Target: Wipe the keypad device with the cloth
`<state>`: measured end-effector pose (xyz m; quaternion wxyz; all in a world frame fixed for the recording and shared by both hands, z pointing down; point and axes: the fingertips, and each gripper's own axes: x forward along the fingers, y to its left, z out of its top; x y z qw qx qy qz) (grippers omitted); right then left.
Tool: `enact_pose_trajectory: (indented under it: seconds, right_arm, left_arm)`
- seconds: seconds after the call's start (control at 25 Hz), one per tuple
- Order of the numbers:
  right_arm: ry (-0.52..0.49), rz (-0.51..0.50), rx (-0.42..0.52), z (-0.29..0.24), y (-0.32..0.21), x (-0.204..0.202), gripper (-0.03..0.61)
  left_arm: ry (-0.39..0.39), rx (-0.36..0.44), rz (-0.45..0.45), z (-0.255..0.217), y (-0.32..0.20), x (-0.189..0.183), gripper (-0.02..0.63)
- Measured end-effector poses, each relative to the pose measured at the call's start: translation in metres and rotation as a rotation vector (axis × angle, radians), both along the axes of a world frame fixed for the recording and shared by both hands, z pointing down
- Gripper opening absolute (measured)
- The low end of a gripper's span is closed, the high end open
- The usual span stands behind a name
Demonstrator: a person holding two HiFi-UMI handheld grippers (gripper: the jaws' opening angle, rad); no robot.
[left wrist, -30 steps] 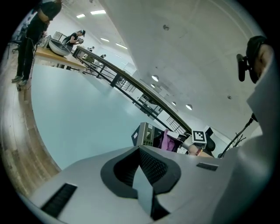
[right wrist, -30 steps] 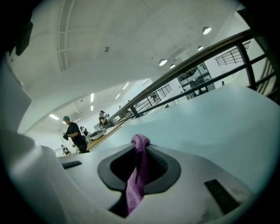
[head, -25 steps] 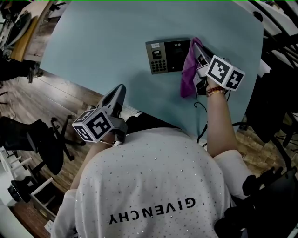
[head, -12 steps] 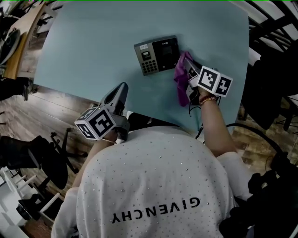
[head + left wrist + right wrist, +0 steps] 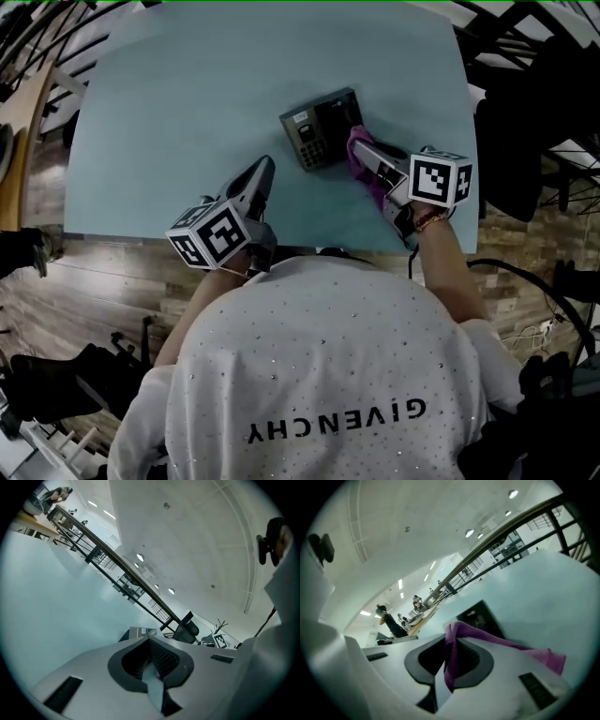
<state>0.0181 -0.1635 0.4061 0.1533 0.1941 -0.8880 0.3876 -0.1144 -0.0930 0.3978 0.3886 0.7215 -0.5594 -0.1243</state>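
Observation:
The keypad device [image 5: 319,127], dark with a grey keypad panel, lies on the light blue table [image 5: 187,112]. My right gripper [image 5: 359,146] is shut on the purple cloth [image 5: 360,157], and the cloth's tip rests against the device's right near edge. In the right gripper view the cloth [image 5: 453,641] hangs between the jaws of the gripper [image 5: 452,644] and drapes over one finger, with the device [image 5: 480,618] just beyond. My left gripper [image 5: 263,174] is shut and holds nothing, left of the device above the table's near edge. The left gripper view shows this gripper [image 5: 150,643] with the device [image 5: 140,632] ahead.
Wooden floor [image 5: 56,272] and office chairs [image 5: 56,394] lie to the left of the table. Black railings and furniture [image 5: 525,84] stand to the right. A person in a white shirt [image 5: 328,375] fills the lower head view.
The right gripper with the cloth has come in against the device's right edge. The left gripper has risen from below the table edge to beside the device.

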Motion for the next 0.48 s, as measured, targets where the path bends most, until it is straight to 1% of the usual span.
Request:
enact_pose_trajectory:
  seconds: [0.04,0.12,0.2,0.28,0.36,0.48]
  right_arm:
    - [-0.034,-0.022,-0.025,-0.009,0.015,-0.018,0.031]
    - [-0.064,-0.034,-0.057,-0.016,0.039,-0.055,0.031]
    - [-0.058,0.0,-0.076,-0.014,0.051,-0.089,0.031]
    - [-0.036,0.066,-0.086,-0.008,0.053,-0.118,0.031]
    - [-0.009,0.144,-0.083,-0.002,0.044,-0.141,0.031]
    - [0.083,0.27,-0.046,0.009,0.021,-0.156,0.031]
  left_arm:
    - [0.013,0.019,0.016,-0.003,-0.002,-0.009,0.002]
    - [0.038,0.058,0.052,-0.011,-0.006,-0.027,0.001]
    - [0.044,0.091,0.096,-0.02,-0.008,-0.042,0.002]
    - [0.031,0.117,0.141,-0.029,-0.006,-0.057,0.002]
    - [0.025,0.134,0.168,-0.034,-0.004,-0.078,0.0]
    - [0.064,0.119,0.203,-0.032,-0.001,-0.104,0.0]
